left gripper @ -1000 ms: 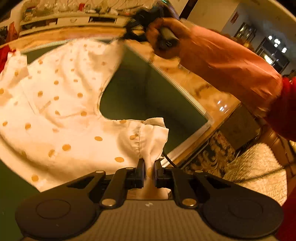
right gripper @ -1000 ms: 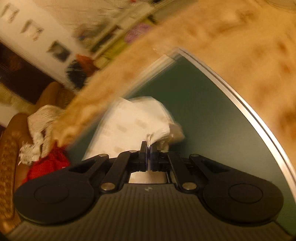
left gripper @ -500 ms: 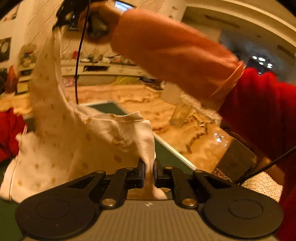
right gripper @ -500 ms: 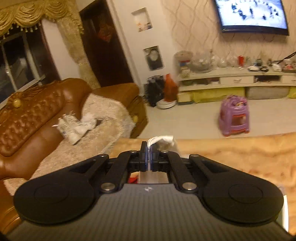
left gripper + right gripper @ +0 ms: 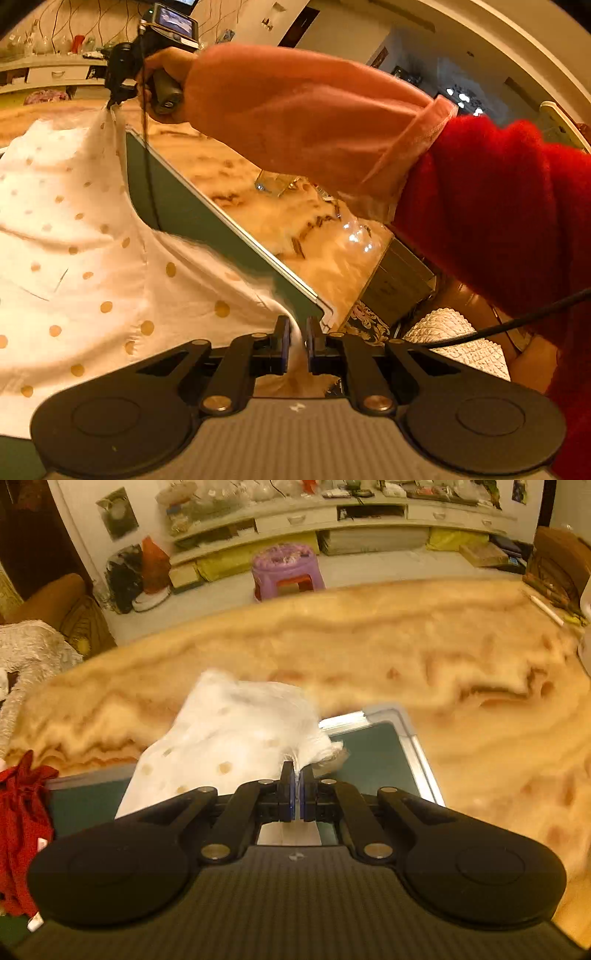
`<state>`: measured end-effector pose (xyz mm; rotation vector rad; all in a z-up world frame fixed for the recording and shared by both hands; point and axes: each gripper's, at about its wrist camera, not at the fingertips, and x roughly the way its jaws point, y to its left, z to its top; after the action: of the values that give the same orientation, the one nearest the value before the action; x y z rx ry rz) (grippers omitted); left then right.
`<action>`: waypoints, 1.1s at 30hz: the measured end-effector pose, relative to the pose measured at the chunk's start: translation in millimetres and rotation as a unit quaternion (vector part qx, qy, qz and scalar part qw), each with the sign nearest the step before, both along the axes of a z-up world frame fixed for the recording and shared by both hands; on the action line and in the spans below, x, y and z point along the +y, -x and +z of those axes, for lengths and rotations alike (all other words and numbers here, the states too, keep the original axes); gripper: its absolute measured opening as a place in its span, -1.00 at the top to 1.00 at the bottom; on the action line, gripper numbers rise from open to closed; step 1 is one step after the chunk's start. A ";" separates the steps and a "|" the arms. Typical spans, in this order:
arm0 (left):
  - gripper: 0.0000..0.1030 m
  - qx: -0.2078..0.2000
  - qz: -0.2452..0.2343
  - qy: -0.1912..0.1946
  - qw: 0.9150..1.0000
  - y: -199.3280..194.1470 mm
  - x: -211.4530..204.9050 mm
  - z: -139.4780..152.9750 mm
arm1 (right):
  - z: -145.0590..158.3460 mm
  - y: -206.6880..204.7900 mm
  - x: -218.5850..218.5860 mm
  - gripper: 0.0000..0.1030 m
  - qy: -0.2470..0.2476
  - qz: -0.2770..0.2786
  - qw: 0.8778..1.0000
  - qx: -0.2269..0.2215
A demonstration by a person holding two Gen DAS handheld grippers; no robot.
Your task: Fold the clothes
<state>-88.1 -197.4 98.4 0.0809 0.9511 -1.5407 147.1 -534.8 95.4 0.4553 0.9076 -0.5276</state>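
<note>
Table (image 5: pixel 424 657): glossy tan marble-patterned top, carrying a dark green mat (image 5: pixel 373 753) with a pale metal rim. On the mat: a white garment with gold dots (image 5: pixel 92 258), spread over most of it and reaching past its far edge; a red garment (image 5: pixel 18 827), bunched at the mat's left side.
</note>
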 end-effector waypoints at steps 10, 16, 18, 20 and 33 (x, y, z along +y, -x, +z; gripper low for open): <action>0.81 0.022 -0.012 0.007 1.000 5.6 -20.2 -8.3 | 6.2 4.2 -0.2 0.91 0.059 0.012 0.998 0.028; -0.14 0.067 0.018 -0.047 0.996 2.4 -21.4 -38.2 | -45.7 46.4 -47.5 0.34 0.122 -0.089 0.978 0.146; -0.15 0.060 0.039 -0.059 0.996 -4.1 -4.6 -42.4 | -53.5 64.6 -46.3 0.27 0.132 -0.096 0.976 0.141; -0.16 0.053 0.070 -0.073 0.993 -14.6 20.0 -45.0 | -58.1 83.5 -40.1 0.18 0.126 -0.095 0.980 0.124; -0.31 -0.084 0.394 -0.174 0.899 -130.2 183.0 -41.7 | 6.2 257.6 78.0 0.17 0.125 0.075 0.988 -0.057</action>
<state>42.1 -14.4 56.7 0.0676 0.9486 -0.5984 -110.4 -456.8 101.6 0.1861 0.7467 -0.4653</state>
